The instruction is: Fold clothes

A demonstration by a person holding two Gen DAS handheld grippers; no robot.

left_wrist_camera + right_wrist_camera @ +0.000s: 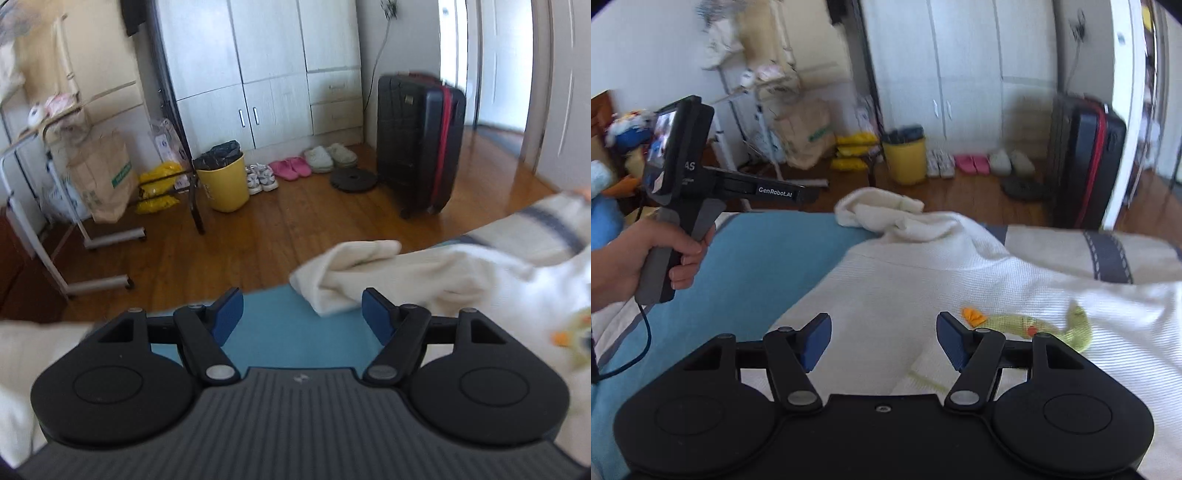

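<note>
A cream knitted sweater [923, 273] with a green and orange patch [1027, 326] lies spread on a bed over a blue sheet [757, 266]. One sleeve [879, 210] is bunched at the bed's far edge, and the left wrist view shows that sleeve [347, 266] just right of the fingers. My left gripper [301, 295] hovers open over the blue sheet [288, 325] with nothing between its pads. My right gripper [883, 317] is open above the sweater's body, empty. A hand [646, 254] holds the left gripper's handle [676, 236] at the left.
Striped bedding [1108, 251] lies to the right of the sweater. Beyond the bed is wooden floor [258, 236] with a black suitcase [421, 140], a yellow bin [223, 181], several shoes [295, 168], a rolling side table [55, 184] and white wardrobes [266, 74].
</note>
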